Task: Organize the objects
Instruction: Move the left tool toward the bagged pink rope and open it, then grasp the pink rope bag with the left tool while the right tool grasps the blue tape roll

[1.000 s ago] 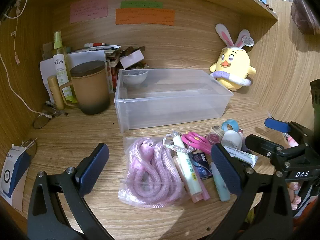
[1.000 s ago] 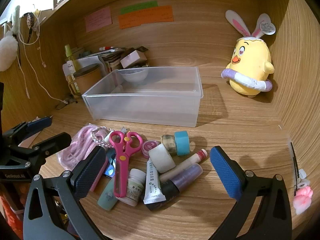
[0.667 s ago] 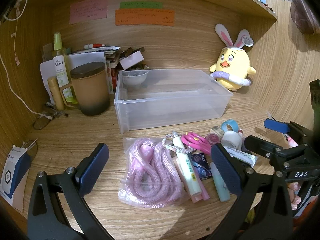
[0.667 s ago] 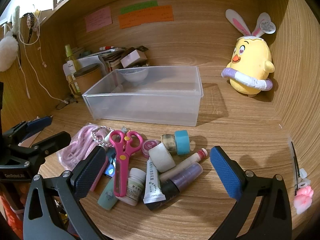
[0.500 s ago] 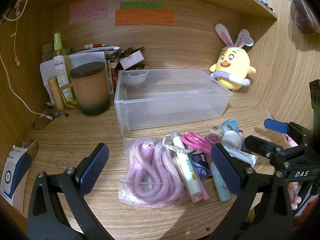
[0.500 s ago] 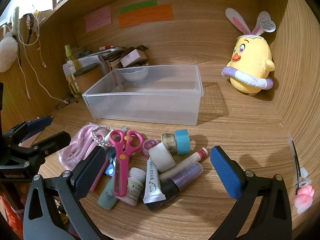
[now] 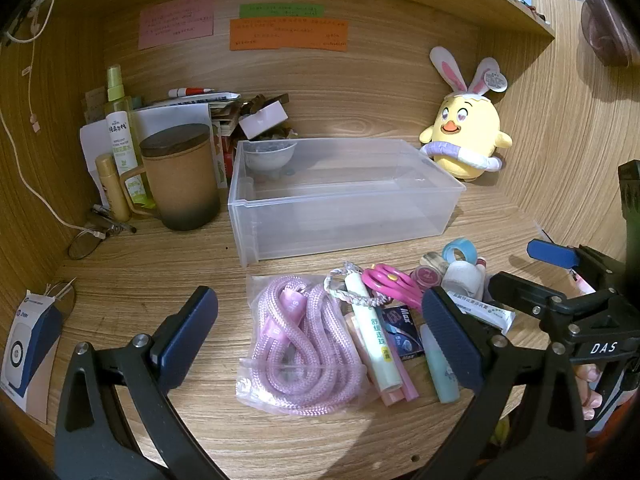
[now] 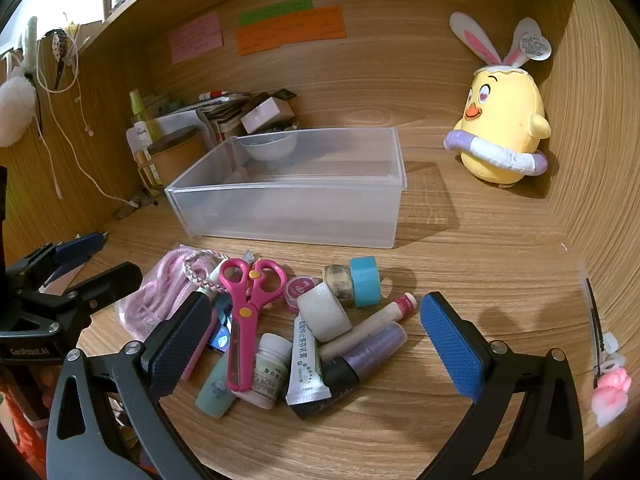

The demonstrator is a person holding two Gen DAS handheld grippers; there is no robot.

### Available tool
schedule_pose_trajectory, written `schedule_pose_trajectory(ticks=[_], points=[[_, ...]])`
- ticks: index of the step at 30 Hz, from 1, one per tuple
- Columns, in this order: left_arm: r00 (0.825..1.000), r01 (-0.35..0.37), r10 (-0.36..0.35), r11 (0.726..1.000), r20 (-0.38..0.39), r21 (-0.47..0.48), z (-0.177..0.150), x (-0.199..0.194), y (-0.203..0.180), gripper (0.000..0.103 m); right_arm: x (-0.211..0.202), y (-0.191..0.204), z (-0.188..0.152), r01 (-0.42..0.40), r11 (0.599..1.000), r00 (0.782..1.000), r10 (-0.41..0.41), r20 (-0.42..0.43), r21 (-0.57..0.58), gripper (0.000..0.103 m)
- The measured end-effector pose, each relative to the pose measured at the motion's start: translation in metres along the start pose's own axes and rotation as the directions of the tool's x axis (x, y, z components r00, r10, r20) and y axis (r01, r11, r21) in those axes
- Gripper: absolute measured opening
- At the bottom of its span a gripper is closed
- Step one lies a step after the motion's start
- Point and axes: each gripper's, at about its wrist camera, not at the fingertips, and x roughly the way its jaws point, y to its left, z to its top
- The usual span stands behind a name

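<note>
both my grippers, left gripper [image 7: 318, 334] and right gripper [image 8: 314, 338], gape wide, holding nothing. clear plastic bin [image 7: 344, 216], bagged braided pink rope [image 7: 304, 344]; only right view shows the ribbed purple tube [image 8: 374, 346].

On my right gripper [image 7: 560, 280], seen from my left camera, white letters on the black frame read "DAS". From my right camera, the frame of my left gripper [image 8: 80, 264] carries pale lettering that looks like "GenRobot.AI". The small dark blue packet [image 7: 401, 332] in the pile shows "Max". The notes on the back wall [image 7: 288, 34], the spray bottle [image 7: 120, 136], the pale green stick [image 7: 374, 336] and the white tube [image 8: 306, 364] all bear print too small for me to read
</note>
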Motion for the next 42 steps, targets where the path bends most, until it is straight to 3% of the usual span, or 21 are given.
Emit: schedule_pose_trajectory(ticks=[7, 15, 23, 28, 38, 42], points=[[0.999, -0.023, 0.023, 1.0, -0.029, 0.0, -0.005, 0.003, 0.003, 0.103, -0.004, -0.007, -0.001, 0.024, 1.0, 1.0, -0.024, 0.009, 0.006, 0.103], [0.992, -0.057, 0.052, 0.998, -0.118, -0.033, -0.015, 0.022, 0.027, 0.103, -0.008, -0.033, -0.007, 0.112, 0.993, 0.994, -0.113, 0.005, 0.034, 0.103], [0.978, -0.011, 0.005, 1.0, -0.21, -0.027, -0.013, 0.048, 0.031, 0.103, 0.01, -0.044, -0.001, 0.117, 0.993, 0.993, -0.116, -0.028, 0.025, 0.102], [0.957, 0.016, -0.017, 1.0, -0.291, -0.005, -0.012, 0.068, 0.024, 0.103, 0.028, -0.039, 0.009, 0.107, 0.994, 0.993, -0.107, -0.058, -0.01, 0.091], [0.945, 0.04, -0.051, 0.998, -0.324, -0.042, -0.016, 0.076, 0.04, 0.103, 0.059, -0.037, 0.021, 0.038, 0.999, 0.99, -0.041, -0.134, -0.027, 0.046], [0.946, -0.022, 0.018, 1.0, -0.323, -0.01, -0.019, 0.075, 0.049, 0.096, 0.067, -0.042, 0.02, 0.03, 0.999, 0.986, -0.033, -0.161, -0.021, 0.033]])
